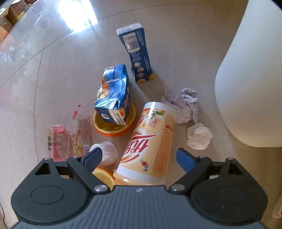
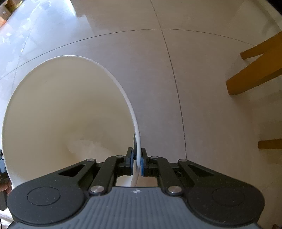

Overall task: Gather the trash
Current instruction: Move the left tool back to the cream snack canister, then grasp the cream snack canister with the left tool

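Note:
Trash lies on the tiled floor in the left wrist view. A yellow-white paper cup (image 1: 149,141) lies on its side between the fingers of my open left gripper (image 1: 141,155), which hovers over it. A crushed blue carton (image 1: 112,95) rests on an orange slice (image 1: 114,126); a dark blue carton (image 1: 137,52) stands behind. Crumpled paper (image 1: 183,104), a white tissue wad (image 1: 199,135), a white ribbed lid (image 1: 109,152) and red wrappers (image 1: 60,142) lie around. My right gripper (image 2: 136,160) is shut on the rim of the white bin (image 2: 70,112).
The white bin's wall (image 1: 252,79) rises at the right of the trash pile. Wooden chair legs (image 2: 253,74) stand on the floor at the right in the right wrist view. Cardboard boxes (image 1: 10,15) sit far left. A second orange slice (image 1: 104,178) lies under my left finger.

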Demonstrator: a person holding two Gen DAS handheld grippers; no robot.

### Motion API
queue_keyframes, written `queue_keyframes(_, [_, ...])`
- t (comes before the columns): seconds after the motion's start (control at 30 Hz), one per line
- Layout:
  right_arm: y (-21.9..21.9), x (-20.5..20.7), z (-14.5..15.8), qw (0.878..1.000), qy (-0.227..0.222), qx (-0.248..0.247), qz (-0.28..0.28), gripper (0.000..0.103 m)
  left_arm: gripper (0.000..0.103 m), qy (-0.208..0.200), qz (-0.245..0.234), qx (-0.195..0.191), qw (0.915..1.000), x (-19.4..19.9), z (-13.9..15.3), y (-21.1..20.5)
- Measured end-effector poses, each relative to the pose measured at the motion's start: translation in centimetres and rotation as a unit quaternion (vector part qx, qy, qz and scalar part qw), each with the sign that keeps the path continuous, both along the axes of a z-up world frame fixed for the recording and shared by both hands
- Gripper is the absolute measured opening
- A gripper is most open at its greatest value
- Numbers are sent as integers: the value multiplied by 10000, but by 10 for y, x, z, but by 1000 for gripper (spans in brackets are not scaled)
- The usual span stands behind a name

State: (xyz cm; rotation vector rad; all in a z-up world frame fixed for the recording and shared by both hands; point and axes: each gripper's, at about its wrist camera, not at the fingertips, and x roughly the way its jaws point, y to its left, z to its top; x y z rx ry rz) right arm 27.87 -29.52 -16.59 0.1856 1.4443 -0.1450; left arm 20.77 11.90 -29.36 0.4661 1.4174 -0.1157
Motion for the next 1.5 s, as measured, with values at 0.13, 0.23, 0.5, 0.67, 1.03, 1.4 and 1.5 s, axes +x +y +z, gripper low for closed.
queue_keyframes(0.13, [-3, 3, -1, 9999, -62, -7, -87, 9, 88, 6, -84, -20, 10000, 4, -6, -5])
queue_keyframes(0.23, [-9, 8, -2, 9997, -90, 50, -239, 9, 87, 9, -174, 24, 9998, 4, -7, -8])
queue_keyframes(0.5, [-12, 15, -3, 9992, -213, -2, -328, 10, 84, 14, -262, -29, 9997, 6, -12, -10])
queue_keyframes(0.67, [-14, 15, -4, 9988, -369, -37, -334, 11, 84, -1, -311, -25, 9995, 6, -15, -10])
queue_keyframes(1.03, [-15, 13, -7, 9974, -659, -106, -254, 12, 84, -10, -332, -25, 9994, 8, -15, -6])
queue_keyframes(1.4, [-8, 10, 0, 9974, -647, -187, -253, 12, 70, 224, -508, 117, 9984, 5, -32, -10])
queue_keyframes(1.5, [-7, 13, 2, 9975, -626, -191, -257, 12, 67, 259, -466, 137, 9985, 4, -34, -11])
